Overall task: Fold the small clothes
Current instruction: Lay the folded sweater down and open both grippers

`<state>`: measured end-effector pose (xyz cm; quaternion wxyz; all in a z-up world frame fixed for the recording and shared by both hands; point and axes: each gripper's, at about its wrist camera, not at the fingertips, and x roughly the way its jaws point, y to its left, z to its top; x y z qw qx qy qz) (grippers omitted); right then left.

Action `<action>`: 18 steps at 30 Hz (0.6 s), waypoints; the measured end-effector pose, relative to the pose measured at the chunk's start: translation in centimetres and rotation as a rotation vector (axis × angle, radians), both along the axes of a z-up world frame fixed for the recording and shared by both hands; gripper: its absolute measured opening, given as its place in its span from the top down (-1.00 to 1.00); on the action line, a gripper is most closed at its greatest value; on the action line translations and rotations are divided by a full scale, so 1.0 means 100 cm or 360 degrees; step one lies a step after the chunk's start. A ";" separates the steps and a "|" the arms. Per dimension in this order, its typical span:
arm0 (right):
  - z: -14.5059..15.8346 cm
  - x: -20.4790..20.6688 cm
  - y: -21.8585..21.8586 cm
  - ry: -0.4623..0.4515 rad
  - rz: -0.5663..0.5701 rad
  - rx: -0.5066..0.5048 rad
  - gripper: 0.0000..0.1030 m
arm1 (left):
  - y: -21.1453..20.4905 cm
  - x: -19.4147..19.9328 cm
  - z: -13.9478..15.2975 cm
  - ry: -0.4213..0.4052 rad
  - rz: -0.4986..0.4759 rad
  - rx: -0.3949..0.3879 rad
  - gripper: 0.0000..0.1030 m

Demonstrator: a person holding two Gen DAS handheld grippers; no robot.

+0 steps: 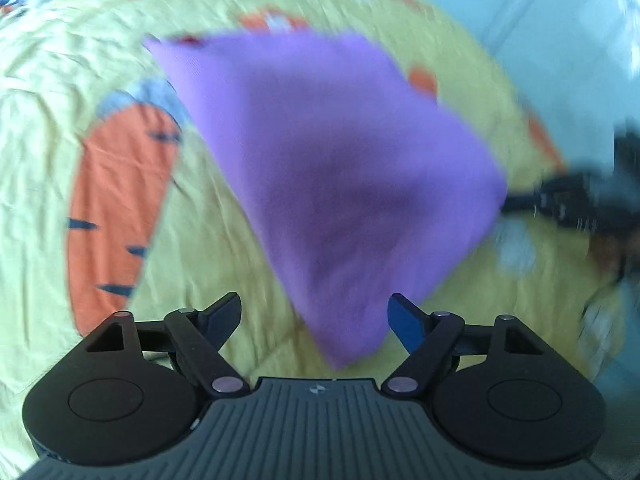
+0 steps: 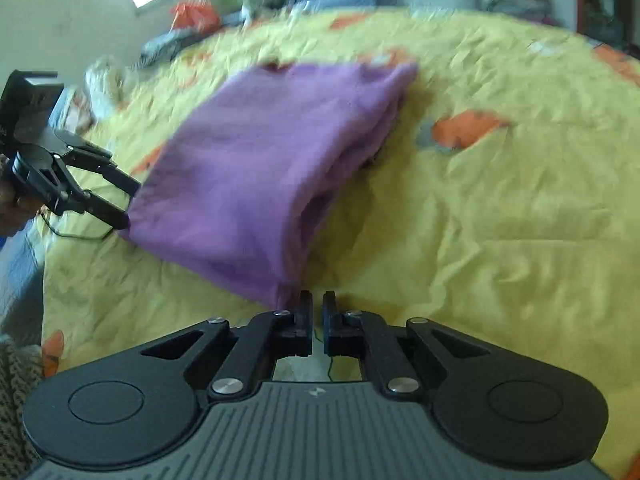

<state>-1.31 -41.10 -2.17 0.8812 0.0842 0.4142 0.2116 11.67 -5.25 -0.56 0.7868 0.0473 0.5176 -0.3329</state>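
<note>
The left gripper [image 1: 316, 316] is seen with its jaws spread wide and nothing between them, a near corner of the purple garment [image 1: 340, 184] hanging just in front of the gap. The right gripper [image 2: 317, 312] has its jaws nearly closed, and a near corner of the purple garment [image 2: 272, 168] appears pinched there, though blur leaves the grasp uncertain. Only the right wrist view shows the garment folded over on the yellow carrot-print bedsheet [image 2: 500, 220], with clutter [image 2: 192, 12] beyond the bed's far edge.
</note>
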 end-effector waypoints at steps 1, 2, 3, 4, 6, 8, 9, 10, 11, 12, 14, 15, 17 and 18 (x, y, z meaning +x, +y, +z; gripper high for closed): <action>0.005 -0.006 -0.002 -0.0048 -0.0048 0.0033 0.87 | 0.005 0.002 0.009 0.0003 0.0026 -0.0112 -0.61; 0.009 -0.010 -0.002 -0.0095 -0.0109 0.0049 0.87 | 0.007 0.005 0.015 0.0022 0.0057 -0.0222 -0.64; 0.011 -0.009 -0.001 -0.0121 -0.0161 0.0096 0.87 | 0.006 0.008 0.017 0.0053 0.0093 -0.0313 -0.69; 0.011 -0.009 0.002 -0.0145 -0.0164 0.0165 0.87 | 0.000 0.012 0.015 0.0076 0.0095 -0.0367 -0.69; 0.013 -0.007 0.009 -0.0241 -0.0160 0.0261 0.86 | -0.015 0.015 0.005 -0.0003 0.0111 -0.0349 -0.69; 0.012 -0.002 0.021 -0.0262 -0.0111 0.0326 0.86 | -0.033 0.018 -0.012 -0.0075 0.0140 -0.0184 -0.59; 0.009 0.002 0.028 -0.0249 -0.0112 0.0296 0.85 | -0.039 0.018 -0.019 -0.0067 0.0132 -0.0147 -0.59; 0.003 0.006 0.035 -0.0198 -0.0094 0.0217 0.85 | -0.042 0.014 -0.024 -0.0092 0.0112 -0.0099 -0.61; -0.006 0.010 0.042 -0.0106 -0.0080 0.0091 0.85 | -0.044 0.008 -0.026 -0.0143 0.0074 -0.0036 -0.61; -0.014 0.009 0.045 -0.0069 -0.0071 0.0029 0.86 | -0.044 0.001 -0.029 -0.0179 0.0042 0.0012 -0.62; -0.013 0.004 0.037 -0.0040 -0.0041 0.0124 0.86 | -0.042 -0.014 -0.032 -0.0245 -0.0033 0.0111 -0.68; -0.007 0.003 0.036 -0.0035 -0.0046 0.0112 0.86 | -0.039 -0.017 -0.034 -0.0244 -0.0047 0.0172 -0.69; 0.007 0.002 0.034 -0.0089 -0.0035 0.0087 0.81 | -0.025 -0.014 -0.030 -0.0142 -0.0020 0.0115 -0.61; 0.014 0.005 0.032 -0.0131 -0.0063 0.0095 0.71 | -0.018 -0.011 -0.023 -0.0129 -0.0002 0.0037 -0.61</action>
